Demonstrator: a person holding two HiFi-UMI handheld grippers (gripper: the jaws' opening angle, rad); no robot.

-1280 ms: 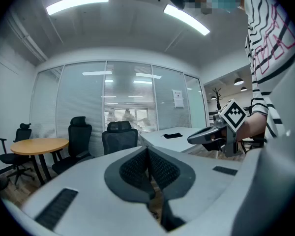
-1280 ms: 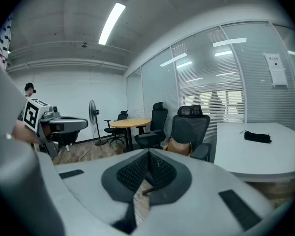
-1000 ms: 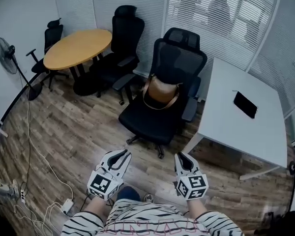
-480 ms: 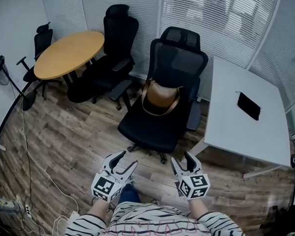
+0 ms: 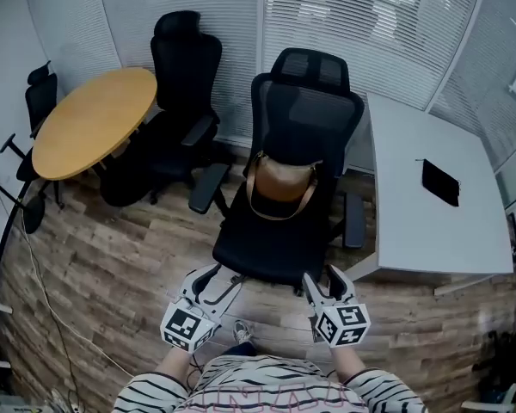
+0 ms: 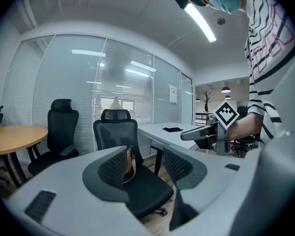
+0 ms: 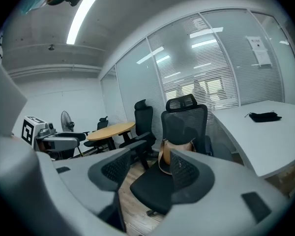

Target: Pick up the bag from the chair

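A: How are your tongs?
B: Your left tongs (image 5: pixel 220 279) have just opened and stand spread, empty, near the seat's front edge.
A: The bag?
B: The brown bag (image 5: pixel 281 186) sits upright on the black chair (image 5: pixel 271 249), against its backrest. Your right tongs (image 5: pixel 322 275) have just opened wide, empty too.

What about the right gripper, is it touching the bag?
Apart. The head view shows bare seat between the bag and the right gripper, whose empty jaws have just been opening.
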